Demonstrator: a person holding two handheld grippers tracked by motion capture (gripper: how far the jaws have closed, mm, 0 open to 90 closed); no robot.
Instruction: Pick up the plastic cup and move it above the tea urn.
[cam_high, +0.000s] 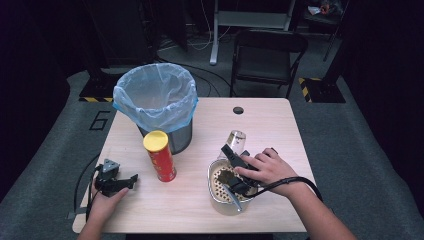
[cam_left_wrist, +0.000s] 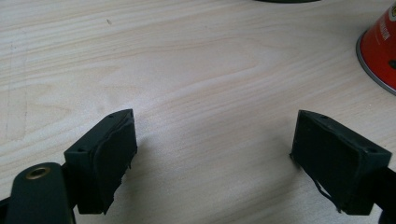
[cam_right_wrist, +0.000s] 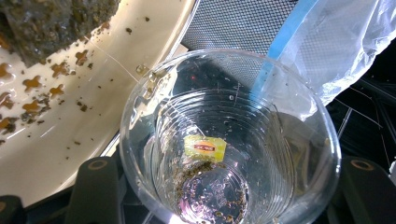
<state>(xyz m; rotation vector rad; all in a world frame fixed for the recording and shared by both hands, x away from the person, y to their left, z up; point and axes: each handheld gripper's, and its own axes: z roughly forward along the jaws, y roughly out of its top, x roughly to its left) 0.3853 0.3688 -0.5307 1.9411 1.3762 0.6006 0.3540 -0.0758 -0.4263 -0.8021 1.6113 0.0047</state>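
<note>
- The right gripper (cam_high: 234, 159) has its jaws closed around a clear plastic cup (cam_right_wrist: 229, 140), near the table's (cam_high: 270, 125) right edge; a yellow tea-bag tag (cam_right_wrist: 204, 148) sticks inside the cup.
- Just beside the cup sits a strainer bowl (cam_high: 216, 200) (wet tea dregs inside).
- The left gripper (cam_left_wrist: 212, 154), near the front-left corner, gapes wide, holding nothing.
- A red canister (cam_high: 159, 156) stands beside the lined bin (cam_high: 155, 105).
</note>
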